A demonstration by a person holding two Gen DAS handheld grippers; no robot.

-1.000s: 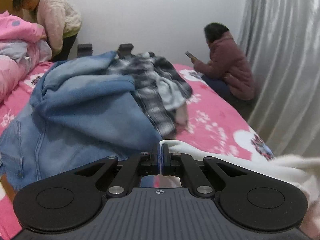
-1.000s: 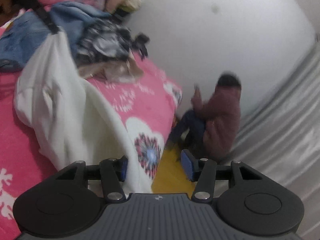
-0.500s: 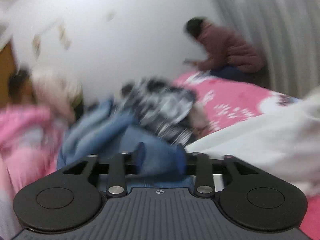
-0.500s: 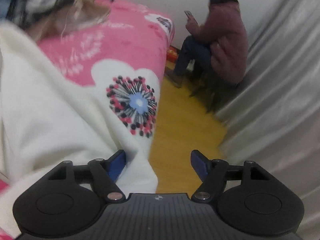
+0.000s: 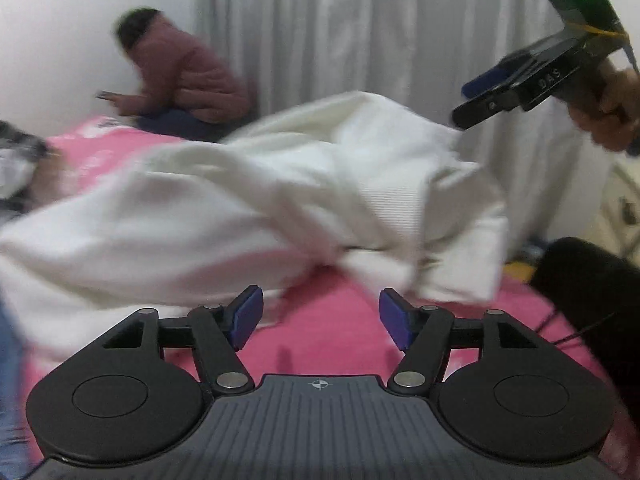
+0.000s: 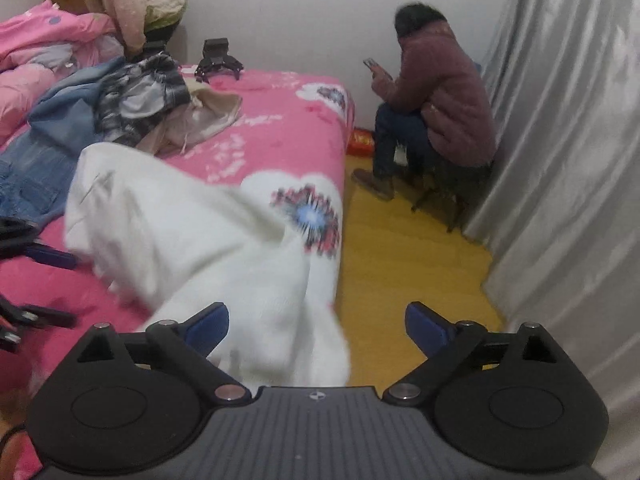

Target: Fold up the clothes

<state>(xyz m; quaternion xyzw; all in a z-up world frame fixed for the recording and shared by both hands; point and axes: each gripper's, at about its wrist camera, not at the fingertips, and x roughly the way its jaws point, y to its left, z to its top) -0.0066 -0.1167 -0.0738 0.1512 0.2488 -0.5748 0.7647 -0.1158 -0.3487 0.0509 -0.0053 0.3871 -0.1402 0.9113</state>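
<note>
left gripper (image 5: 320, 316) low over the pink bedsheet (image 5: 328, 344), jaws apart and widening, only bare sheet between the blue pads (image 5: 246, 316); white garment (image 5: 256, 204) heaped and blurred just beyond the fingertips, spread across the bed toward its edge; right gripper (image 6: 316, 326) jaws spread wide and opening further, a fold of the white garment (image 6: 208, 248) lying between them near the left pad (image 6: 208, 326), not pinched; seen from the left wrist, right gripper (image 5: 486, 92) raised above the garment's far end, gripped by a hand (image 5: 612, 120); jeans (image 6: 36, 160) and a plaid shirt (image 6: 140, 96) piled farther up the bed; seated person in a maroon jacket (image 6: 444, 92) beside the grey curtain (image 6: 560, 140), looking at a phone.
</note>
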